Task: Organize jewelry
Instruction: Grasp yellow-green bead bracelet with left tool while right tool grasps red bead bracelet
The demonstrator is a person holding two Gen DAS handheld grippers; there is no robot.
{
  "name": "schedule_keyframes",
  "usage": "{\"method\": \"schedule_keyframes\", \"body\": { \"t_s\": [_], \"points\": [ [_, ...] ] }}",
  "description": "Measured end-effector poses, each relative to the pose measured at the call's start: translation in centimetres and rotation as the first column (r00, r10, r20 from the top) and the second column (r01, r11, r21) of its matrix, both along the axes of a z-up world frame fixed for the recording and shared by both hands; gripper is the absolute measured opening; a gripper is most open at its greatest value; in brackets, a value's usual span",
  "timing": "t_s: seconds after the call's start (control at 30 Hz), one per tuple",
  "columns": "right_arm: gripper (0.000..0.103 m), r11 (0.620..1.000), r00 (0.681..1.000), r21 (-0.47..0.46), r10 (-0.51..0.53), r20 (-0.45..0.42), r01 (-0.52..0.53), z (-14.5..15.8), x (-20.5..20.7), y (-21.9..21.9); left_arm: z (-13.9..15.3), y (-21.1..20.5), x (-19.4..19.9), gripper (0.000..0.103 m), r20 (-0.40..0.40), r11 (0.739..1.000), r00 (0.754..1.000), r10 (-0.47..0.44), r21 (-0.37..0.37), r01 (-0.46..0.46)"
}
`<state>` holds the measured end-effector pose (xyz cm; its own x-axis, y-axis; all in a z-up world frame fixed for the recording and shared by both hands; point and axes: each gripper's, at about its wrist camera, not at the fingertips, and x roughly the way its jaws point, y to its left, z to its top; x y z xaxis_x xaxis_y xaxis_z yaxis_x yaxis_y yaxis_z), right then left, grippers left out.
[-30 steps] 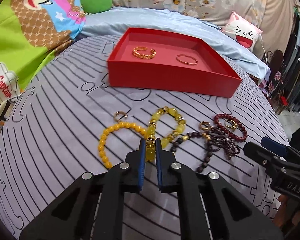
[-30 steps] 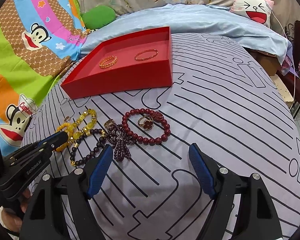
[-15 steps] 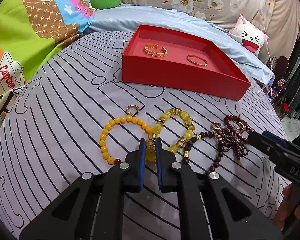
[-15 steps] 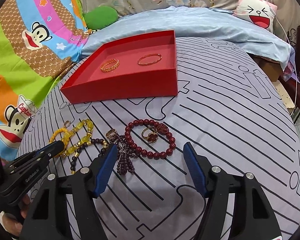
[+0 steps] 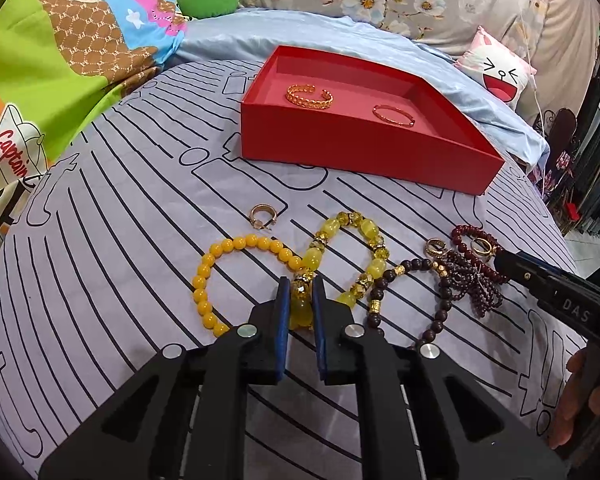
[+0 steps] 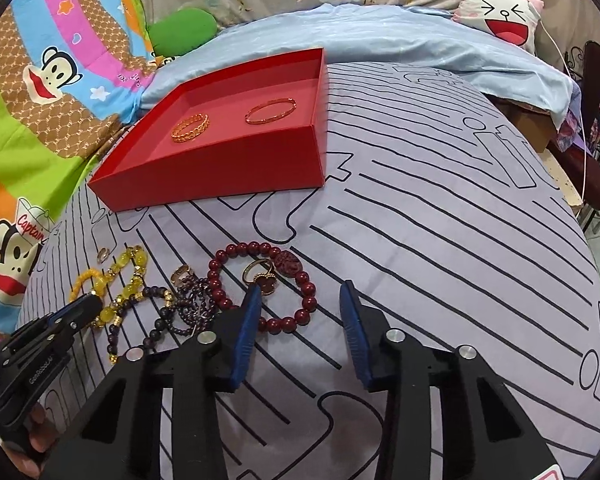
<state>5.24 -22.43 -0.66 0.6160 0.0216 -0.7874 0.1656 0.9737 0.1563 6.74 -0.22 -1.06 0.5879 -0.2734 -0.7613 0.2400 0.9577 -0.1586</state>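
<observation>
**Operator:** Item one: translucent yellow-green bracelet of large glassy beads with gold spacers (image 5: 342, 256), lying on the grey striped bedsheet (image 5: 132, 208). My left gripper (image 5: 300, 312) has its blue-padded jaws nearly together, pinching one big yellow bead at the near end of the loop. The rest of the loop lies on the sheet; I cannot tell if it is lifted at all.

**Checker:** And the right?

**Operator:** Right gripper (image 6: 298, 328): jaws spread wide, holding nothing, poised over the near side of the dark red round-bead bracelet with a carved oval bead (image 6: 268, 292). A gold ring with a red clover face (image 6: 260, 276) lies inside that loop.

**Checker:** Container?

**Operator:** Shallow red cardboard tray (image 5: 364, 152), beyond the loose pieces. Contents: one gold chain-pattern open bangle (image 5: 310, 96), one thin rose-gold bangle (image 5: 394, 114). Two items stored.

**Checker:** Outstanding?

**Operator:** On the sheet:
- opaque yellow round-bead bracelet (image 5: 220, 276), touching item one
- small gold hoop earring (image 5: 262, 216), just beyond it
- dark brown bead bracelet with gold spacers (image 5: 412, 300)
- tangled strand of small garnet-coloured beads (image 5: 470, 284)
- a second small gold hoop (image 5: 434, 246)
- the red bracelet and clover ring

I judge the task at an early stage: most pieces remain outside the tray.
</observation>
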Motion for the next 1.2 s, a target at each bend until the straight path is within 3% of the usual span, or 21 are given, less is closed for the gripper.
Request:
{"method": "schedule_keyframes", "body": {
  "t_s": [0.27, 0.47, 0.83, 1.0, 1.07, 1.13, 1.2],
  "points": [
    [0.009, 0.999, 1.000, -0.049, -0.019, -0.002, 0.019, -0.2, -0.1, -0.3, 0.0, -0.1, 0.0, 0.011, 0.000, 1.000, 1.000, 0.000, 0.002, 0.000],
    [0.008, 1.000, 1.000, -0.018, -0.021, 0.020, 0.021, 0.9, -0.6, -0.5, 0.7, 0.2, 0.2, 0.010, -0.013, 1.000, 1.000, 0.001, -0.024, -0.001],
    [0.008, 1.000, 0.992, -0.004, 0.019, 0.124, -0.018, 6.4, -1.6, -0.1, 6.7, -0.3, -0.1, 0.009, 0.086, 0.996, 0.994, -0.062, -0.053, 0.067],
    [0.008, 1.000, 0.989, -0.002, 0.009, 0.148, -0.009, 7.4, -2.3, -0.6, 8.7, -0.3, 0.2, 0.009, 0.124, 0.997, 0.990, -0.069, -0.034, 0.073],
    [0.008, 1.000, 0.990, 0.005, 0.006, 0.143, -0.007, 7.1, -2.7, -0.8, 8.2, -0.3, 0.3, 0.014, 0.111, 0.995, 0.990, -0.088, -0.031, 0.092],
    [0.008, 1.000, 0.991, 0.014, 0.007, 0.133, -0.009, 6.6, -2.8, -0.8, 6.8, -0.6, 0.5, 0.031, 0.091, 0.995, 0.991, -0.095, -0.010, 0.096],
    [0.008, 1.000, 0.993, 0.022, 0.010, 0.119, -0.013, 6.1, -2.9, -0.7, 5.0, -1.2, 1.0, 0.033, 0.062, 0.993, 0.991, -0.116, 0.018, 0.116]
  ]
}}
